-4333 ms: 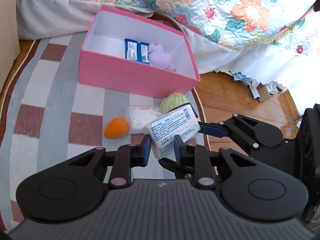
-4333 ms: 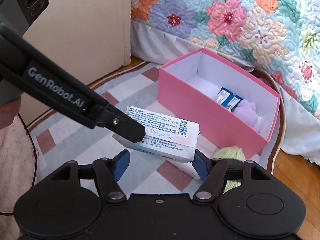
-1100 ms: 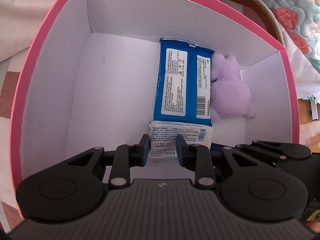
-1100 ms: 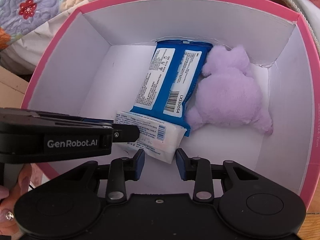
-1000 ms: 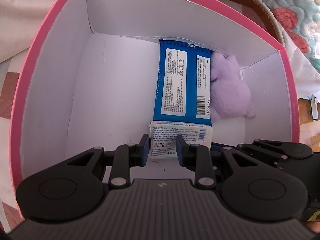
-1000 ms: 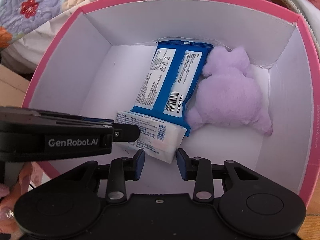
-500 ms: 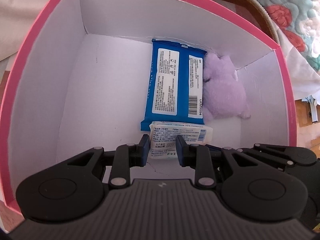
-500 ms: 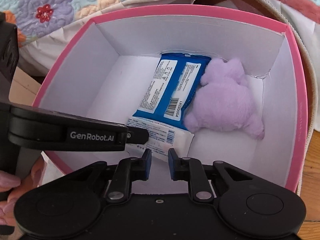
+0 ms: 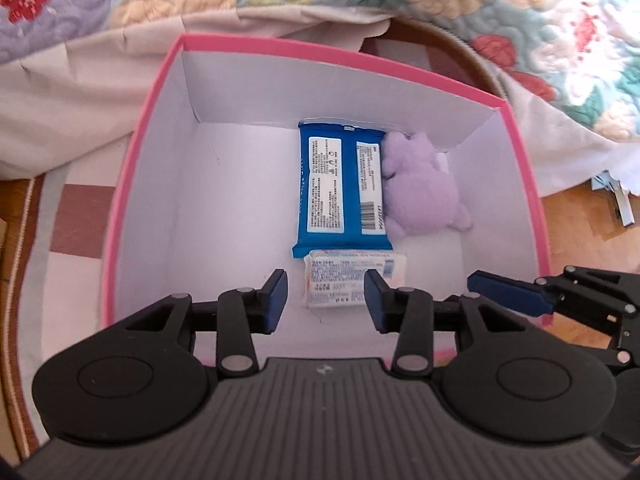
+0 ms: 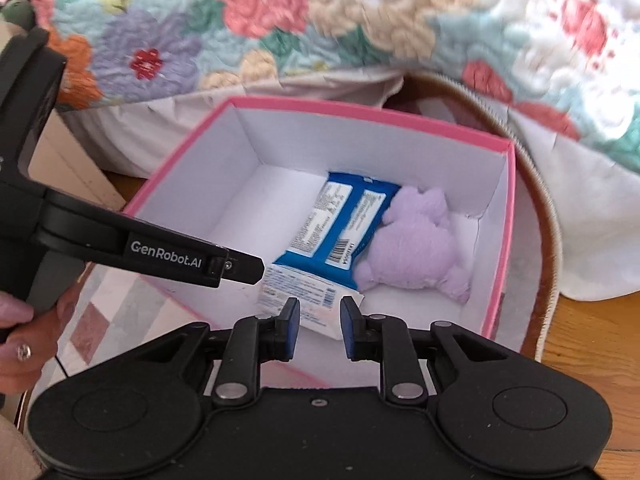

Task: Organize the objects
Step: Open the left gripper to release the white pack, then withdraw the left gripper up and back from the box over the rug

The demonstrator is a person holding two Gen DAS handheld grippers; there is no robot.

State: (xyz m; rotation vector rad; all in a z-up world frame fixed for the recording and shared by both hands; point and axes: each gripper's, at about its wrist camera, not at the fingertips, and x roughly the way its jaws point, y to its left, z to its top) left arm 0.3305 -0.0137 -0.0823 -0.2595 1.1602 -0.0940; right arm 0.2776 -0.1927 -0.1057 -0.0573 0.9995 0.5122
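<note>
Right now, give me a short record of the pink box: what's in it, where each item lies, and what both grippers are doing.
container: pink box, open top
far side: blue packet, flat
beside it: purple plush toy, touching the packet
near side: white wipes pack, lying free against the blue packet's near end
left gripper: fingers opening, above the white pack, holding nothing
right gripper: shut, empty

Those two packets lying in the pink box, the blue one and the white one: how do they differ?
The blue packet is dark blue with white label panels; the white packet is pale all over, covered in small print. The blue one looks larger and runs lengthwise toward the far wall; the white one lies crosswise at its near end. The blue one touches the purple plush toy; the white one does not. Both lie flat on the floor of the pink box.
</note>
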